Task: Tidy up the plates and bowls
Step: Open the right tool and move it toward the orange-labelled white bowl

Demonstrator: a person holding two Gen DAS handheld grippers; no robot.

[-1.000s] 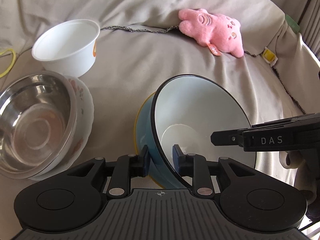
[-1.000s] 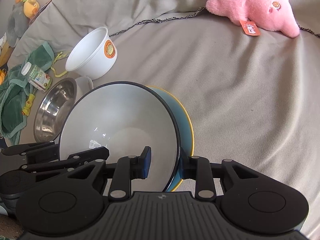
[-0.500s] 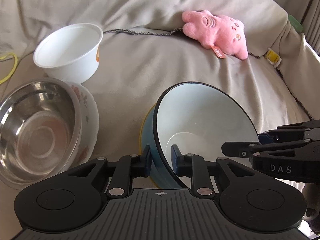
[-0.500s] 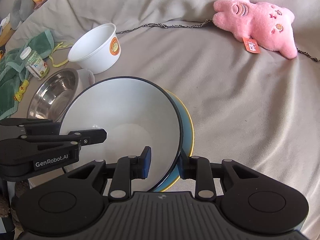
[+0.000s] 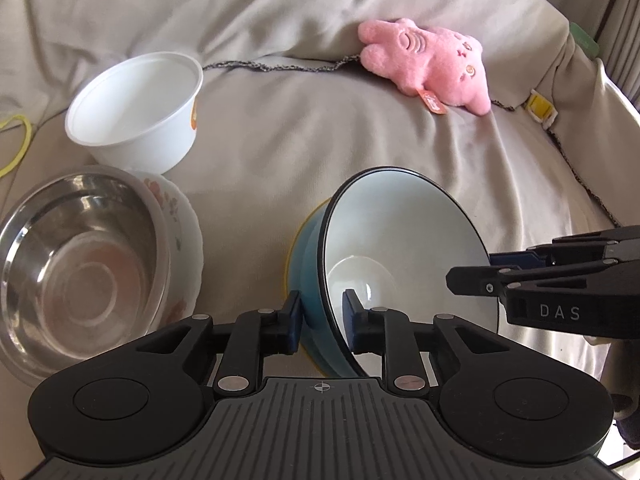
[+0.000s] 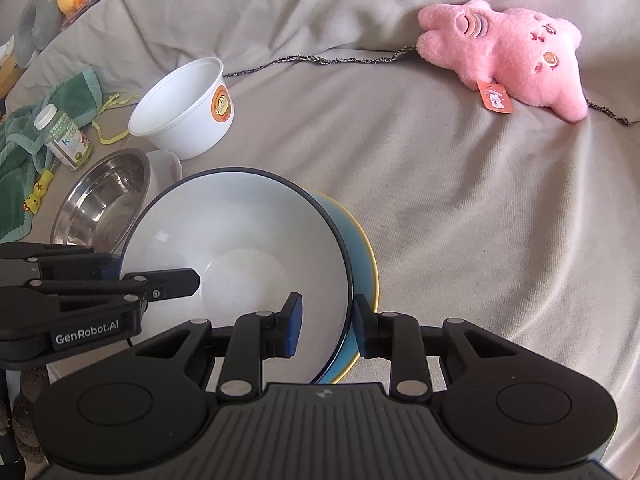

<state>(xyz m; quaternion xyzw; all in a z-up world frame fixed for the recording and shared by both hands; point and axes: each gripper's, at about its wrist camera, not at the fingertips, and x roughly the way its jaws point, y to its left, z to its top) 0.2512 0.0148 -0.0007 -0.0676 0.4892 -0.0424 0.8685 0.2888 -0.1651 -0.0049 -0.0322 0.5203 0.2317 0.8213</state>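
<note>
A blue bowl (image 5: 400,236) with a white inside and dark rim is tilted up on the beige cushion, and a yellow-rimmed dish (image 6: 370,276) shows just under it. My left gripper (image 5: 322,320) is shut on the bowl's near wall, one pad inside and one outside. My right gripper (image 6: 326,326) is shut on the bowl's (image 6: 240,248) opposite wall in the same way. Each gripper shows in the other's view: the right one (image 5: 472,280) at the bowl's right side, the left one (image 6: 176,280) reaching into the bowl from the left.
A steel bowl (image 5: 76,264) sits nested in a flowered white dish (image 5: 184,232) at the left. Behind it stands a white disposable bowl (image 5: 136,108). A pink plush toy (image 5: 428,60) lies at the back. A green towel (image 6: 24,148) and a small bottle (image 6: 64,136) lie far left.
The left jaws have narrowed a little onto the bowl's wall. The right gripper has rolled slightly. The bowl stays tilted between both grippers.
</note>
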